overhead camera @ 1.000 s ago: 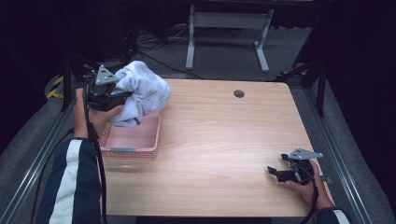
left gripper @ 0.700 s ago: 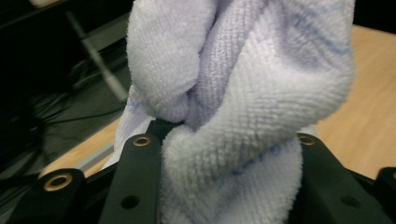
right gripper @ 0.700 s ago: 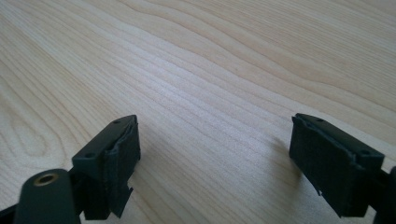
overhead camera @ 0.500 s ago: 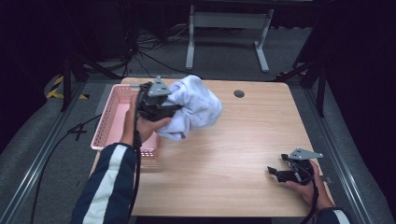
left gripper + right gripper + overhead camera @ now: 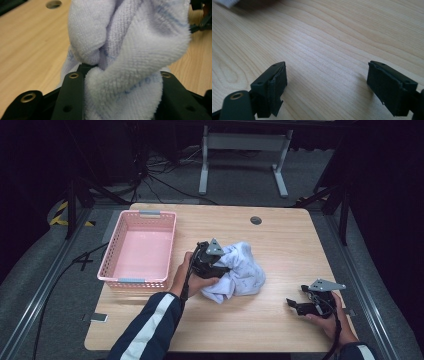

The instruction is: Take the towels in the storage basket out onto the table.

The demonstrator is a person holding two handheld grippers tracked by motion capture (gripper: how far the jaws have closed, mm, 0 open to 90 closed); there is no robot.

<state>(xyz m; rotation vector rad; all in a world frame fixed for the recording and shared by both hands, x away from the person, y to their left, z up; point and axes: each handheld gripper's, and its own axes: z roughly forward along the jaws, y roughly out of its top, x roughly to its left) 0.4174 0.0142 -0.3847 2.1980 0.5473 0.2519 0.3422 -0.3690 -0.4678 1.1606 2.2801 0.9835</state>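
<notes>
A crumpled pale blue-white towel lies bunched on the wooden table, just right of centre. My left gripper sits low at the towel's left side. In the left gripper view the towel is wedged between my left gripper's two black jaws, which press on it; they have just been opening slightly with the cloth still between them. My right gripper rests near the table's front right corner. In the right gripper view my right gripper stands open over bare wood.
A pink plastic basket with nothing in it stands at the table's left side. A round cable hole is near the far edge. Dark floor, cables and a metal stand lie beyond the table.
My left gripper carried the towel from above the pink basket rightward and down onto the table's middle. The right gripper stayed where it was.
</notes>
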